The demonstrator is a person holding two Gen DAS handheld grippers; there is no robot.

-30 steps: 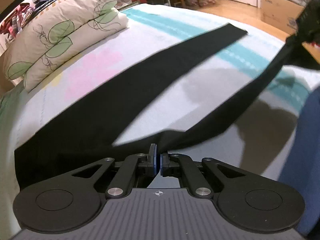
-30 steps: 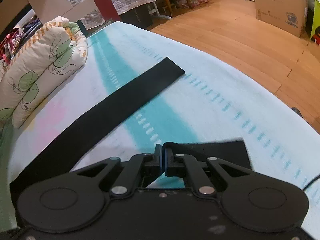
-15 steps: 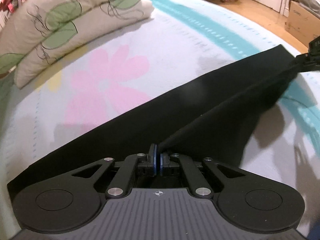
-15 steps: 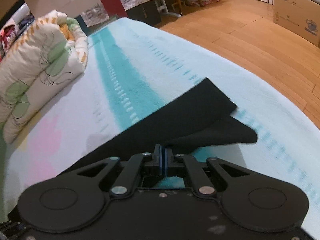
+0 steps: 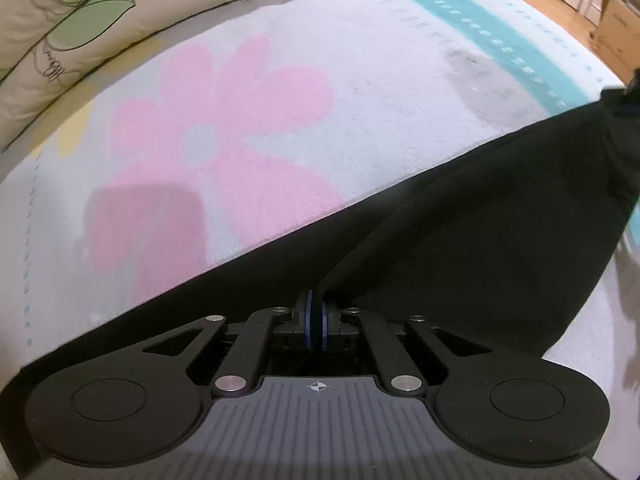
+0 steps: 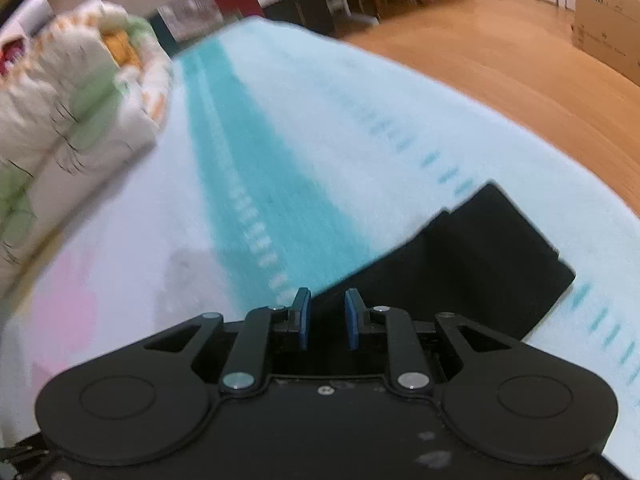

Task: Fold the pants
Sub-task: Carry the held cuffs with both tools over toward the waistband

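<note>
Both grippers have swung across the bed (image 5: 400,92) since the earlier frames, carrying the loose leg of the pants (image 5: 480,216) over onto the other leg — the black cloth now lies doubled on the blanket instead of spread in a V. In the left wrist view the left gripper (image 5: 316,316) is clamped on a fold of the pants, which rises in a ridge from its blue pads. Beyond it lie a pink flower print and a leaf-patterned pillow (image 5: 80,36). In the right wrist view, which is blurred, the right gripper (image 6: 326,318) has just been opening: its pads stand narrowly apart with black cloth showing below the gap, not pressed. The leg ends (image 6: 500,256) lie stacked to its right, near the bed's edge by the wooden floor (image 6: 500,60).
</note>
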